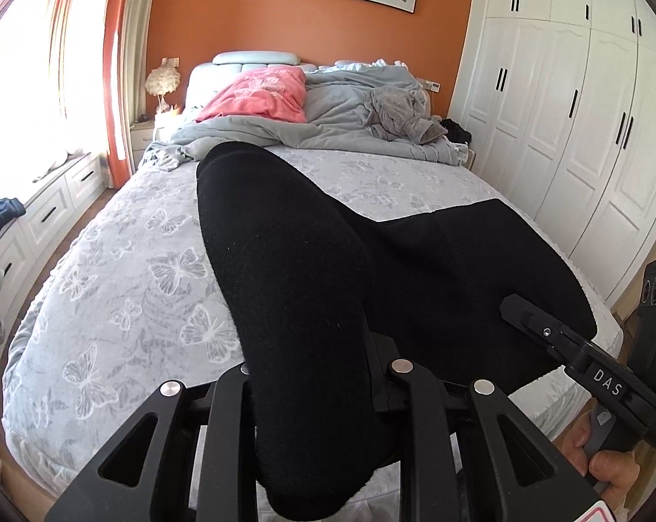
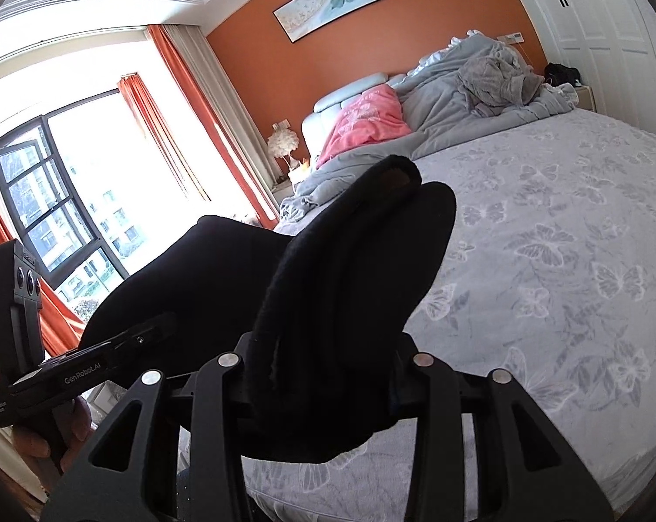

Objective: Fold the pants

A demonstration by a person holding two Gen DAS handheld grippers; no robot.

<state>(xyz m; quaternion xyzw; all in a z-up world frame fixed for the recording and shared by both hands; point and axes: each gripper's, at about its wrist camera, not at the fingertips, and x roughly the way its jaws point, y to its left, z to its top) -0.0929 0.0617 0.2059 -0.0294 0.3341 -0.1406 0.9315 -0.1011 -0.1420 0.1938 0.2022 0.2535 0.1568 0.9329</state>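
Observation:
Black pants [image 1: 310,269] hang between both grippers above the foot of the bed. My left gripper [image 1: 314,374] is shut on a bunched edge of the pants, which drape over its fingers and hide the tips. My right gripper [image 2: 328,374] is shut on another folded edge of the pants [image 2: 349,269], its fingertips hidden by cloth. The right gripper also shows in the left wrist view [image 1: 558,339] at lower right, touching the black cloth. The left gripper shows in the right wrist view [image 2: 123,343] at lower left.
The bed [image 1: 123,269] has a grey butterfly-print cover. A pink pillow [image 1: 258,95], a rumpled grey duvet [image 1: 328,122] and grey clothes [image 1: 402,113] lie at its head. White wardrobes [image 1: 580,108] stand on the right, window drawers [image 1: 45,213] on the left.

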